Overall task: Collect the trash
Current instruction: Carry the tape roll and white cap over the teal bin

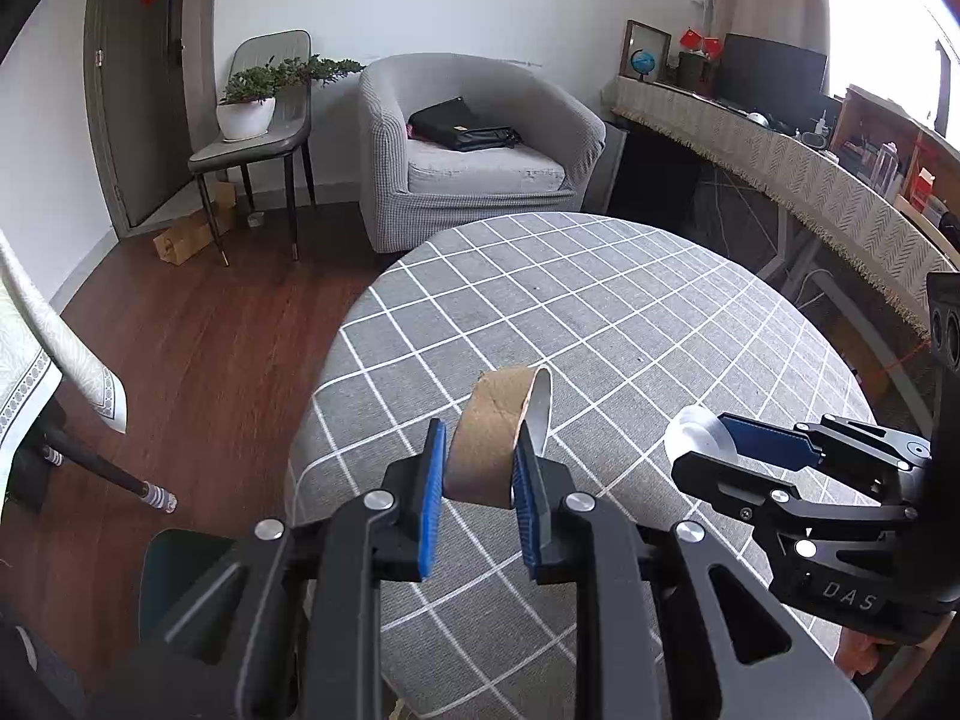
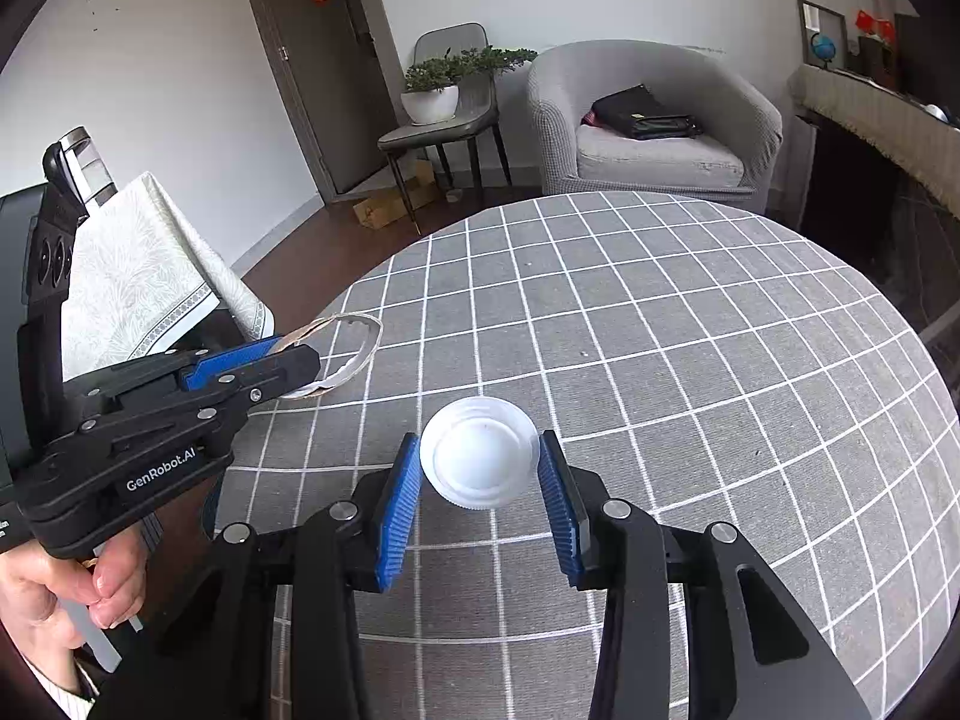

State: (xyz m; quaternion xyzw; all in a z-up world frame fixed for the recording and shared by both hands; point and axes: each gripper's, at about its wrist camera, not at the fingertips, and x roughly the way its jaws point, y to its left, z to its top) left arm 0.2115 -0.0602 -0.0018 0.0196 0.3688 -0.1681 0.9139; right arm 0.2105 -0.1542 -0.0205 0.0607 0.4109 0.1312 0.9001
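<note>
Low in both frames, each claw carries trash above the checked table (image 1: pixel 600 312) — left gripper (image 1: pixel 477 480) pinching a flattened cardboard ring (image 1: pixel 492 432), right gripper (image 2: pixel 477 492) clamping a white cup (image 2: pixel 479 453). Next likely needs a bin — none visible.

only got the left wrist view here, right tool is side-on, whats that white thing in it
Observer: A round white plastic lid, held by its rim between the right tool's blue pads, seen head-on in the right wrist view.
Operator: is my cardboard ring crushed
Observer: From the side, the cardboard ring is squashed to a flat loop sticking out past the left tool.
Operator: anything else left on the table
Observer: The right wrist view shows no other trash on the checked tablecloth.
</note>
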